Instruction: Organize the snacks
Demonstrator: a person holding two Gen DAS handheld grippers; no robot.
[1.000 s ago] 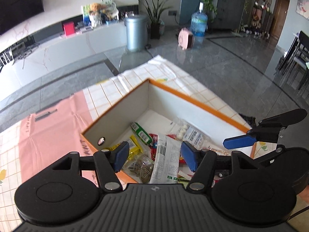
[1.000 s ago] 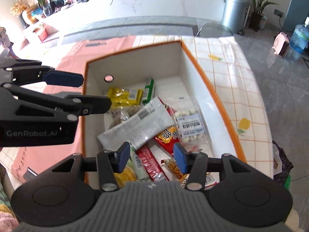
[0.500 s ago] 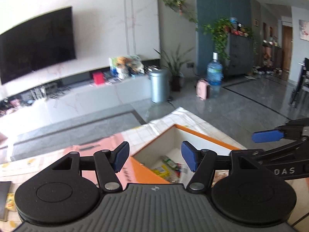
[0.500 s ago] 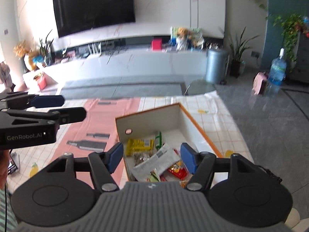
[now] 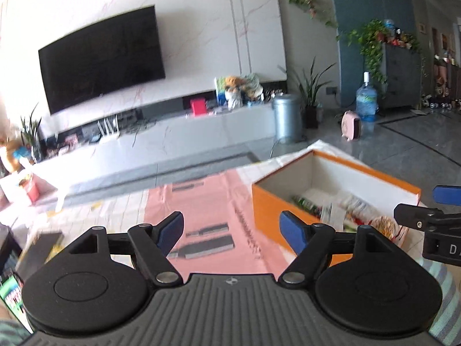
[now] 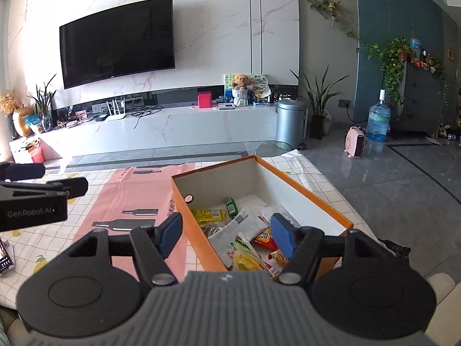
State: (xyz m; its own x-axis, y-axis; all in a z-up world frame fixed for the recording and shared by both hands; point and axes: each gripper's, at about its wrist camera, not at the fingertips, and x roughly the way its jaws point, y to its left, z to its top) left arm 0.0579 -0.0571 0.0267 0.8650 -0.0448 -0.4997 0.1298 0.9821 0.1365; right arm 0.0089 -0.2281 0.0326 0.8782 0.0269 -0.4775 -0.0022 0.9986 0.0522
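Your snacks (image 6: 245,230) lie piled in the orange box (image 6: 302,190) on the desk (image 6: 86,184) — judged nearly done, nothing loose beside it. Your left hand-held gripper (image 5: 232,230) has just spread wider, empty; the right hand-held gripper (image 6: 224,232) has opened too, empty. The pink mat (image 6: 129,201) leftward gives room — mind the box rim.

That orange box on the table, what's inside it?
The orange box holds loose snack packets: a yellow one, a green one, a long white wrapper lying over others. The right tool hides the near end; whatever lies underneath is covered.
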